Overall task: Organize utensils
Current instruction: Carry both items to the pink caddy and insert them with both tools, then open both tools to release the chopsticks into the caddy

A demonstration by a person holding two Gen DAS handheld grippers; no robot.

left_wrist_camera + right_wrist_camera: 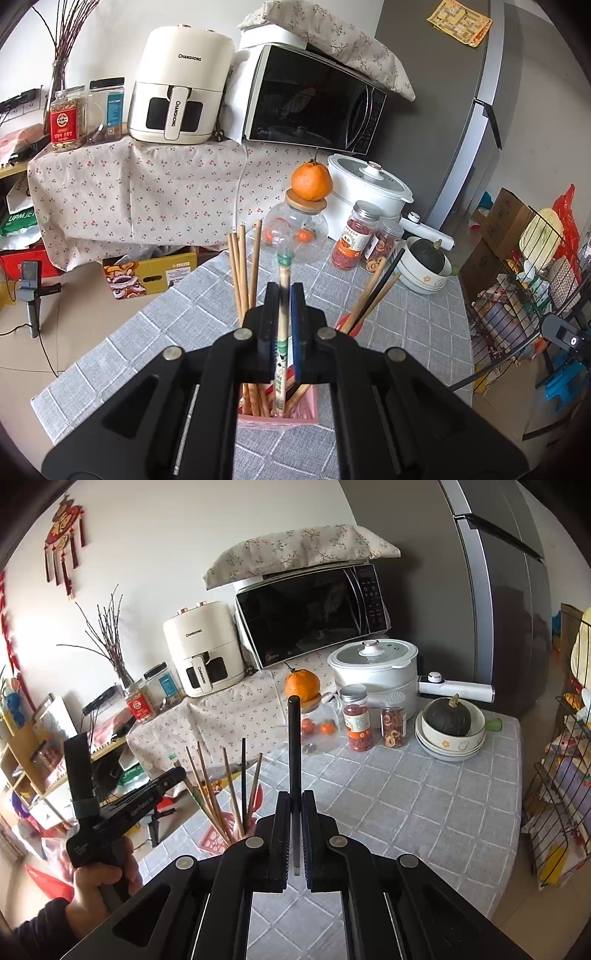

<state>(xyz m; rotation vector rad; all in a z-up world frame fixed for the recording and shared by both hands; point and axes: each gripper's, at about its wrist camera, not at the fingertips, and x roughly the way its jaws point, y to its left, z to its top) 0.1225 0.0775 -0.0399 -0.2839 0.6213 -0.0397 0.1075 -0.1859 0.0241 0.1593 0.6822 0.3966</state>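
My left gripper (284,291) is shut on a pale chopstick with green print (282,332), held upright with its lower end inside the pink holder (279,417). Several wooden chopsticks (242,269) stand in that holder. A red holder (349,325) behind it has brown and black chopsticks (380,291). My right gripper (294,801) is shut on a black chopstick (294,746), upright above the grey checked tablecloth (406,805). The left gripper's body (122,808) shows in the right wrist view, beside the pink holder (218,838) and its chopsticks (221,794).
On the table stand a glass jar with an orange on its lid (297,229), two snack jars (354,240), stacked bowls with a dark squash (428,266) and a white electric pot (365,192). Behind are an air fryer (181,85) and microwave (314,99). A wire rack (535,288) stands right.
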